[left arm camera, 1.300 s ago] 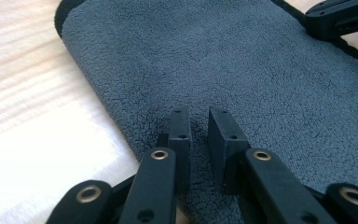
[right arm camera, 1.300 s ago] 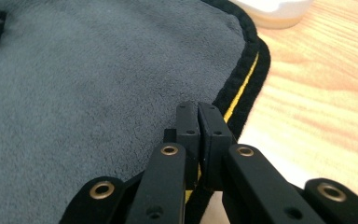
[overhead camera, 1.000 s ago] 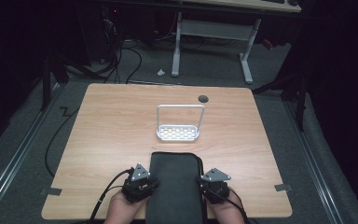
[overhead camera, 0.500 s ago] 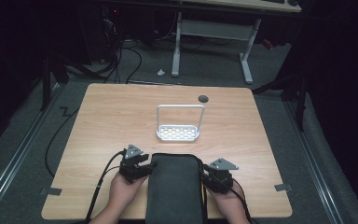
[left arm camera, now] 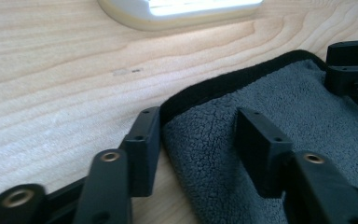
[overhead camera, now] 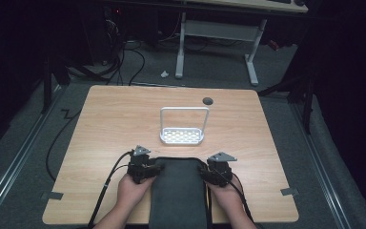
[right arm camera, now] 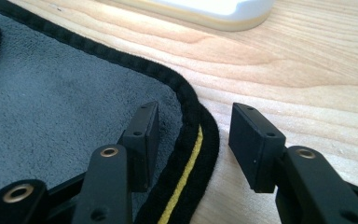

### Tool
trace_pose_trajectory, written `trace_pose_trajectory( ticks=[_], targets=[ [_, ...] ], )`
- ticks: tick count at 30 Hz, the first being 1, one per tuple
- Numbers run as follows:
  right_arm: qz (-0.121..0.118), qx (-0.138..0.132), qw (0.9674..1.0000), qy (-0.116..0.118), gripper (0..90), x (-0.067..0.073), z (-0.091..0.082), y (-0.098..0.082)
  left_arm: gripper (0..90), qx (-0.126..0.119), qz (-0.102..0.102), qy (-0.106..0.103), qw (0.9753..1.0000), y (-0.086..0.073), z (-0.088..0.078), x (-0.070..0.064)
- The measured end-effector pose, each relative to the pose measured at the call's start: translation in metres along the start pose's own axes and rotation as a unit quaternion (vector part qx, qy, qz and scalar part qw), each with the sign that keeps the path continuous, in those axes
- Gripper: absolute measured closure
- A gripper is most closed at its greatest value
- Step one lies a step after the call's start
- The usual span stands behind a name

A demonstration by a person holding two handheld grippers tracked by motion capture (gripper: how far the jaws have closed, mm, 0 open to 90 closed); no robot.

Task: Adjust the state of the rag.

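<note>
Hands are lying low at the near bench [overhead camera: 100, 124] edge, left gripper [overhead camera: 153, 170] and right gripper [overhead camera: 205, 172] flanking the folded dark grey fleece cloth [overhead camera: 178, 191]; jaws have just been opening, each now straddling a cloth corner unpinched. Right gripper view is revealing a yellow stripe [right arm camera: 186, 175] along the hem.

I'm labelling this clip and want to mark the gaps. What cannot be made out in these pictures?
- Near end of the dark grey fleece cloth with black edging: cut off by the high view's bottom edge.
- Small white perforated rack with a wire hoop: in both gripper views cut by the top edge and washed out, so its holes are unreadable.
- Small dark round spot on the light wooden table: too small to identify.
- Room beyond the table: too dark.
</note>
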State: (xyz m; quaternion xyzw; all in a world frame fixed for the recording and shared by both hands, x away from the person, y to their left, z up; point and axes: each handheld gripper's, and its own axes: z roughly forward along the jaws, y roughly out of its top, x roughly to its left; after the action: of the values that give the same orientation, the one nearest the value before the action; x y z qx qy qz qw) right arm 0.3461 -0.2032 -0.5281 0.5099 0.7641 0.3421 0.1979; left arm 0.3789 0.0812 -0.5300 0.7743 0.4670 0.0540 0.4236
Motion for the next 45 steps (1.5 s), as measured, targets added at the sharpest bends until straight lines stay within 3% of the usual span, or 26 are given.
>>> trace_pose_trajectory(
  ticks=[5,13,20,21,23,28,33,38,45],
  targets=[
    [0.000,-0.001,1.0000,0.006,60.3,0.000,0.001,0.000,66.0,0.001,-0.013,-0.009,0.9999,-0.002,-0.001,0.002],
    [0.003,0.000,1.0000,0.008,74.7,0.002,0.001,0.001,78.1,-0.002,-0.009,-0.006,0.9999,-0.005,0.001,-0.002],
    [-0.005,-0.008,0.9999,0.009,82.4,0.006,0.001,-0.001,83.1,-0.011,0.000,0.001,0.9999,-0.007,0.001,-0.005],
    [-0.015,-0.021,0.9997,0.002,82.6,0.007,0.000,-0.002,83.3,-0.015,0.001,0.003,0.9999,-0.007,0.000,-0.005],
    [-0.012,-0.027,0.9996,0.001,82.6,0.008,-0.001,-0.002,83.3,-0.032,0.006,0.003,0.9995,-0.006,-0.004,-0.007],
    [-0.024,-0.062,0.9977,-0.010,82.5,0.011,-0.012,0.002,83.5,-0.066,0.041,0.020,0.9968,0.003,-0.014,-0.018],
    [-0.022,-0.086,0.9959,-0.012,82.5,0.010,-0.019,0.007,83.5,-0.093,0.055,0.021,0.9939,0.010,-0.019,-0.022],
    [-0.018,-0.115,0.9931,-0.017,82.4,0.010,-0.030,0.013,83.3,-0.116,0.058,0.024,0.9912,0.015,-0.026,-0.026],
    [-0.040,-0.161,0.9858,-0.025,82.5,0.014,-0.049,0.030,84.1,-0.150,0.052,0.025,0.9870,0.027,-0.038,-0.028]
  ],
)
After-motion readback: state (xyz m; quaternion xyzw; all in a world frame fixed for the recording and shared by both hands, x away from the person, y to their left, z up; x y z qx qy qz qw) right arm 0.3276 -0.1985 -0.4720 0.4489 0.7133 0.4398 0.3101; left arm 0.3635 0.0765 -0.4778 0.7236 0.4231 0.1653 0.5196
